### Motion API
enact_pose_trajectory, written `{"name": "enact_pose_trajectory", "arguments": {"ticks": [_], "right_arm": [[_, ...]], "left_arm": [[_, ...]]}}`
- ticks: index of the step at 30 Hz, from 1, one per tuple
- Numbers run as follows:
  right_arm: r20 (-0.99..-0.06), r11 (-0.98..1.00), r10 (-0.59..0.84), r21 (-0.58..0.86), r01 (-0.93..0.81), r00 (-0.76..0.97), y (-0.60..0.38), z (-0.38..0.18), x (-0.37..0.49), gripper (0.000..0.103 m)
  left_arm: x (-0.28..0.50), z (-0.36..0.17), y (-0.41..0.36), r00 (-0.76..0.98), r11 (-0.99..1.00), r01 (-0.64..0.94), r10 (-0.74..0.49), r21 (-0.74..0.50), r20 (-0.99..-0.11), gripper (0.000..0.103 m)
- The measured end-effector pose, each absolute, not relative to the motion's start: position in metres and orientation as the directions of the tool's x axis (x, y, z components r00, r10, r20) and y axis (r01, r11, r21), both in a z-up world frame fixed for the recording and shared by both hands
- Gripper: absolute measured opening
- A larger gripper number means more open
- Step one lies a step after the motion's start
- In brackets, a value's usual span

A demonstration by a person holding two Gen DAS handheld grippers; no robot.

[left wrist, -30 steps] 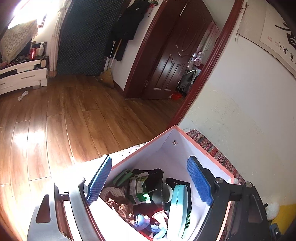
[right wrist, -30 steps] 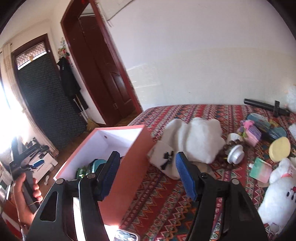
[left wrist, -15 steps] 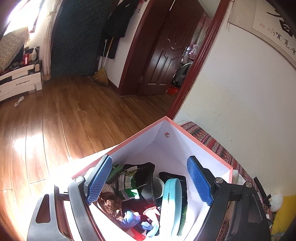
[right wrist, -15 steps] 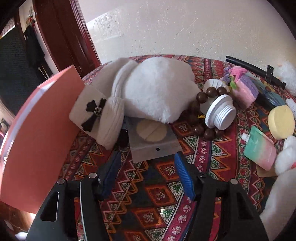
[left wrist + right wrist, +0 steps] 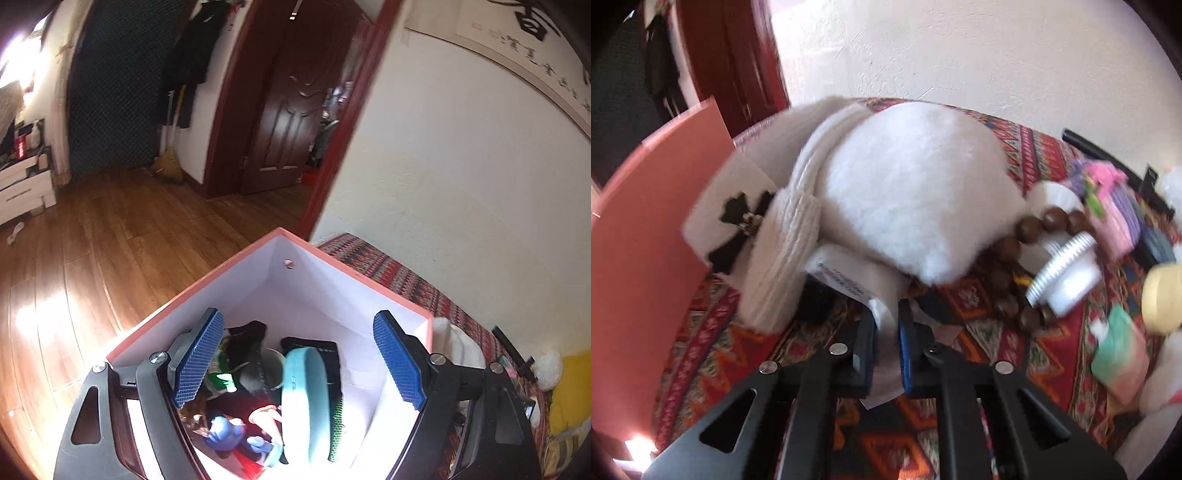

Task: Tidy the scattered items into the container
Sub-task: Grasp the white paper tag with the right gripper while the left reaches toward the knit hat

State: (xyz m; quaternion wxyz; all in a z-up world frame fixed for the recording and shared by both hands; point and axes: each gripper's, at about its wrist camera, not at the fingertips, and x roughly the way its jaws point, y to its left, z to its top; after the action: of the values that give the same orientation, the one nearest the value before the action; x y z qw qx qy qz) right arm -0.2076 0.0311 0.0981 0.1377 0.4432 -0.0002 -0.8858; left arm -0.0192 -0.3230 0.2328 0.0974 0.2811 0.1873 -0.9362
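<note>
the right tool (image 5: 886,332) is clamped on a white packet (image 5: 862,286) lying under the white fluffy hat (image 5: 908,192) beside the pink box (image 5: 332,291); the left tool (image 5: 299,358) hangs apart over the box.

Two handheld grippers, one wide open, one pinched closed.

The left gripper (image 5: 299,354) points downward at a slant, its two blue-padded fingers (image 5: 197,360) spread far apart with nothing pressed between them; its black frame fills the near edge of the left wrist view. The right gripper (image 5: 886,325) tilts more steeply down, its jaws drawn nearly together on a thin pale packet (image 5: 882,314) caught between the pads, black arms converging from the near corners toward the fingertips.
</note>
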Motion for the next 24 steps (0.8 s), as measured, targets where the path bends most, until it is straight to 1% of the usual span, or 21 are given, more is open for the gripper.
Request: {"name": "enact_pose_trajectory", "arguments": {"ticks": [2, 4, 7, 9, 11, 13, 15, 16, 17, 19, 20, 21, 22, 24], "right_arm": [[-0.753, -0.948, -0.319, 0.242, 0.207, -0.576, 0.056, 0.109, -0.189, 0.007], [-0.699, -0.914, -0.393, 0.371, 0.167, -0.597, 0.085, 0.121, -0.166, 0.007], [-0.620, -0.860, -0.441, 0.499, 0.108, -0.649, 0.125, 0.138, -0.130, 0.007], [-0.571, -0.830, -0.450, 0.550, 0.087, -0.687, 0.147, 0.152, -0.113, 0.007], [-0.523, -0.801, -0.458, 0.593, 0.079, -0.718, 0.162, 0.166, -0.096, 0.007], [-0.506, -0.785, -0.457, 0.617, 0.064, -0.732, 0.169, 0.175, -0.088, 0.007], [-0.498, -0.761, -0.472, 0.647, 0.050, -0.728, 0.178, 0.174, -0.095, 0.007], [-0.489, -0.742, -0.483, 0.669, 0.043, -0.726, 0.185, 0.172, -0.100, 0.007], [-0.478, -0.719, -0.497, 0.694, 0.035, -0.724, 0.190, 0.169, -0.103, 0.007], [-0.447, -0.675, -0.524, 0.737, 0.033, -0.725, 0.198, 0.165, -0.105, 0.007], [-0.433, -0.659, -0.534, 0.751, 0.037, -0.727, 0.201, 0.166, -0.104, 0.007], [-0.421, -0.651, -0.538, 0.758, 0.043, -0.730, 0.203, 0.168, -0.101, 0.007], [-0.413, -0.647, -0.541, 0.761, 0.049, -0.733, 0.205, 0.170, -0.101, 0.007], [-0.404, -0.643, -0.547, 0.764, 0.058, -0.733, 0.208, 0.172, -0.102, 0.007]], "left_arm": [[-0.025, 0.233, -0.290, -0.822, -0.942, 0.173, 0.022, -0.287, -0.568, 0.083], [-0.032, 0.227, -0.252, -0.792, -0.959, 0.040, 0.141, -0.281, -0.594, 0.083], [-0.042, 0.206, -0.190, -0.679, -0.935, -0.173, 0.341, -0.309, -0.650, 0.083], [-0.048, 0.185, -0.151, -0.545, -0.874, -0.293, 0.486, -0.388, -0.683, 0.083], [-0.055, 0.160, -0.117, -0.388, -0.792, -0.357, 0.608, -0.495, -0.693, 0.083], [-0.059, 0.129, -0.080, -0.256, -0.742, -0.375, 0.659, -0.556, -0.707, 0.083], [-0.061, 0.097, -0.046, -0.181, -0.765, -0.368, 0.616, -0.528, -0.767, 0.083], [-0.059, 0.082, -0.032, -0.175, -0.796, -0.372, 0.565, -0.477, -0.807, 0.083], [-0.058, 0.067, -0.021, -0.191, -0.836, -0.380, 0.490, -0.396, -0.851, 0.083], [-0.064, 0.039, -0.003, -0.278, -0.920, -0.363, 0.258, -0.148, -0.925, 0.083], [-0.067, 0.032, 0.002, -0.336, -0.930, -0.361, 0.193, -0.064, -0.922, 0.088], [-0.069, 0.031, 0.006, -0.399, -0.935, -0.353, 0.156, -0.006, -0.904, 0.093], [-0.074, 0.030, 0.009, -0.433, -0.946, -0.323, 0.111, 0.039, -0.895, 0.102], [-0.093, 0.030, 0.005, -0.460, -0.972, -0.233, 0.096, 0.015, -0.883, 0.103]]}}
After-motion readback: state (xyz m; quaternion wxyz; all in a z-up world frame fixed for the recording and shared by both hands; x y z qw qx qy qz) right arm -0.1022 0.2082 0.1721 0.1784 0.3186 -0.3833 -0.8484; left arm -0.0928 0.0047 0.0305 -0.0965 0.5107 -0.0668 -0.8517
